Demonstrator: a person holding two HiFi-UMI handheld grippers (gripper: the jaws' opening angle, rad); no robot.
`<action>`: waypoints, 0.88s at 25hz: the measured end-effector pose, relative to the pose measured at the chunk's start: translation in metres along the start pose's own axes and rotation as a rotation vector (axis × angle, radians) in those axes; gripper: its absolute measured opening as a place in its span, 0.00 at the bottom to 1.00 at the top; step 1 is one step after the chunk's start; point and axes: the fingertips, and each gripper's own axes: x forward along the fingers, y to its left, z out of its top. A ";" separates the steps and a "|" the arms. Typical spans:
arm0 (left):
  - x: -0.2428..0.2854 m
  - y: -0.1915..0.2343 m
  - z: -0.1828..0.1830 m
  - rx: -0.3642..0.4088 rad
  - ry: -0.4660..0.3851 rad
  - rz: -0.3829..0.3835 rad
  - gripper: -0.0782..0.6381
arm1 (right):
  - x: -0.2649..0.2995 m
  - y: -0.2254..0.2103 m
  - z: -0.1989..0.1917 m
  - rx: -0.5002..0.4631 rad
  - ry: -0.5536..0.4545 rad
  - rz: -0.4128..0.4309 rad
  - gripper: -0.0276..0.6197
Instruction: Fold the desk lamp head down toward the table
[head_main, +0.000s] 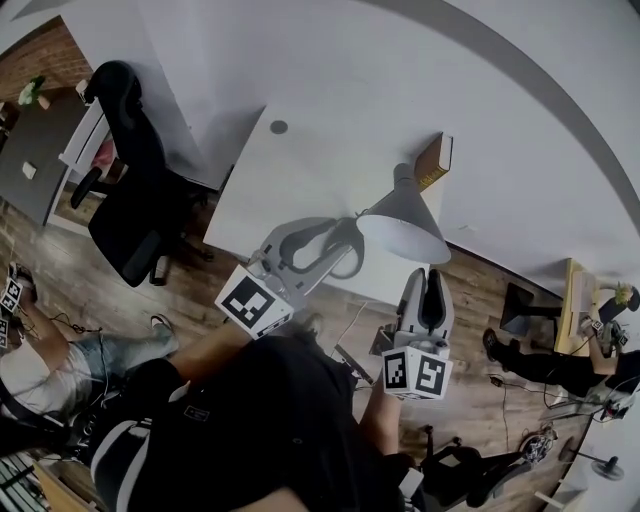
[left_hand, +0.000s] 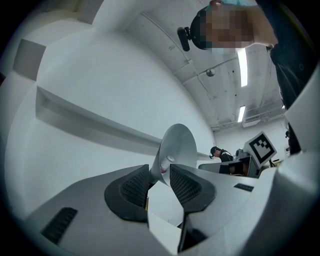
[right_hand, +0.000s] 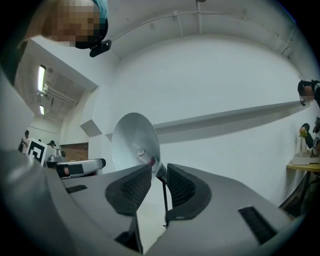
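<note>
Floor (head_main: 480, 285): brown boards are showing on the near side of the lamp (head_main: 405, 222)
Table (head_main: 290, 190): its white top is carrying the lamp at the near right corner; most of the top is stretching away to the lamp's left and behind it
Chair (head_main: 135, 195): a black office chair is standing well to the lamp's left, past the Table's side
Person (head_main: 270, 430): a body in dark clothes is filling the space nearest the camera, on the near side of the lamp; each hand is holding a tool out toward it
Second person (head_main: 70, 365): someone in jeans is sitting low, far to the lamp's left, beyond the Chair
Lamp: its grey cone shade is sitting on a thin dark stem (right_hand: 163, 200); the wide mouth is facing the Person rather than the tabletop; a bulb (right_hand: 141, 152) is showing inside
Left gripper (left_hand: 160, 171): it is reaching in from the lamp's left; its jaws are standing spread; the shade's narrow end is showing in the gap past the ribbed pads (left_hand: 134, 186); neither pad is pressing on it
Right gripper (right_hand: 159, 172): it is pointing up at the lamp from the near side, just under the shade's rim; its jaws are standing spread too; the stem is showing in the gap, pinched by nothing
Marker cubes (head_main: 255, 300): one is riding on the rear of each tool, on the side away from the lamp
Book (head_main: 435, 160): brown-covered, it is resting just behind the lamp at the Table's edge
Round cap (head_main: 279, 127): a small grey disc is sitting in the tabletop, well behind the lamp and to its left
</note>
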 end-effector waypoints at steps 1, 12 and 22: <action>0.004 0.000 -0.001 0.011 0.003 -0.001 0.29 | 0.001 -0.002 0.002 -0.002 -0.005 0.004 0.19; 0.034 0.000 0.005 0.038 0.001 -0.009 0.28 | 0.014 -0.008 0.008 -0.014 -0.016 0.044 0.19; 0.039 -0.007 0.009 0.047 -0.009 -0.027 0.17 | 0.013 -0.005 0.007 -0.013 -0.015 0.064 0.09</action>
